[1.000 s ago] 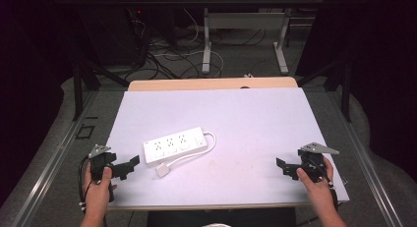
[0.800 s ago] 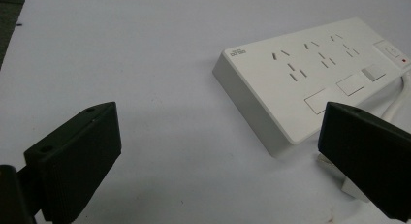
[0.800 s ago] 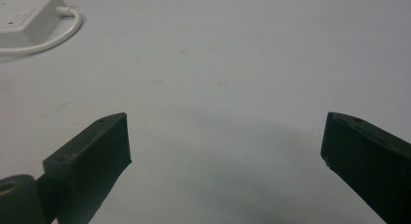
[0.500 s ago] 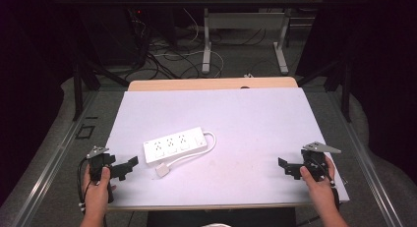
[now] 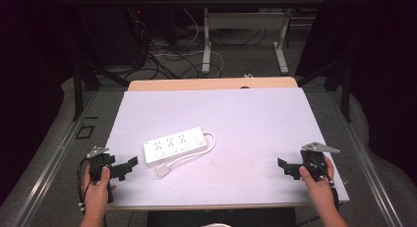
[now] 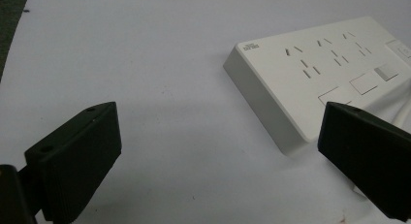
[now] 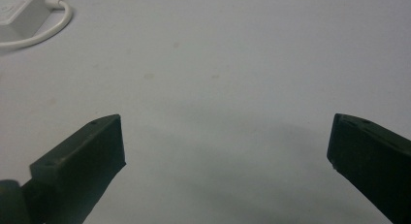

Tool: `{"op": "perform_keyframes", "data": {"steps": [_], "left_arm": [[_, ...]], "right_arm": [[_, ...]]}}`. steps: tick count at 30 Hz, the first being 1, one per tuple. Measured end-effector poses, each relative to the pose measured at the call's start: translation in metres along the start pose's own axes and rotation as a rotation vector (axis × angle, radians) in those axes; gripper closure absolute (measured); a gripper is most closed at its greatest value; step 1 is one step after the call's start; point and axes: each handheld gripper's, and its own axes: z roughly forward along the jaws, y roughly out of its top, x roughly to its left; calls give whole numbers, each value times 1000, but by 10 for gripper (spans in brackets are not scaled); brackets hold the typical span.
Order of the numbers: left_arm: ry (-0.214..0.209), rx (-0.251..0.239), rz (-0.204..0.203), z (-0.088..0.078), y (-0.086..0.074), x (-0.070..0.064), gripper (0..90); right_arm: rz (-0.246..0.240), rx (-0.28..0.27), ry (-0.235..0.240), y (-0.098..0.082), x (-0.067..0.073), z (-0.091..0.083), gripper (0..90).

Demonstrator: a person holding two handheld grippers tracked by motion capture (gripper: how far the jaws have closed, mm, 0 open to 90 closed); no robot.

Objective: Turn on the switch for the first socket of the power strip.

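Resting: white power strip (image 5: pixel 175 144) on table (image 5: pixel 255 119) | label unreadable

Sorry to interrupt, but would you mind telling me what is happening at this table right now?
A person holds a gripper in each hand near the table's front edge. Both are open and hold nothing. The left gripper points at a white power strip lying flat just ahead of it, its cord looped alongside and its plug resting on the table. The right gripper sits over bare tabletop, far from the strip.
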Motion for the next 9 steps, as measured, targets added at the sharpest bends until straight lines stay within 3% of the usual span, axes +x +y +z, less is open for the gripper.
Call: {"op": "perform_keyframes", "data": {"steps": [2, 9], "left_arm": [[-5, 21, 3, -2, 1, 1, 17], [6, 4, -8, -2, 0, 1, 17]], "right_arm": [[2, 3, 0, 0, -1, 1, 0], [3, 9, 1, -1, -1, 2, 0]]}}
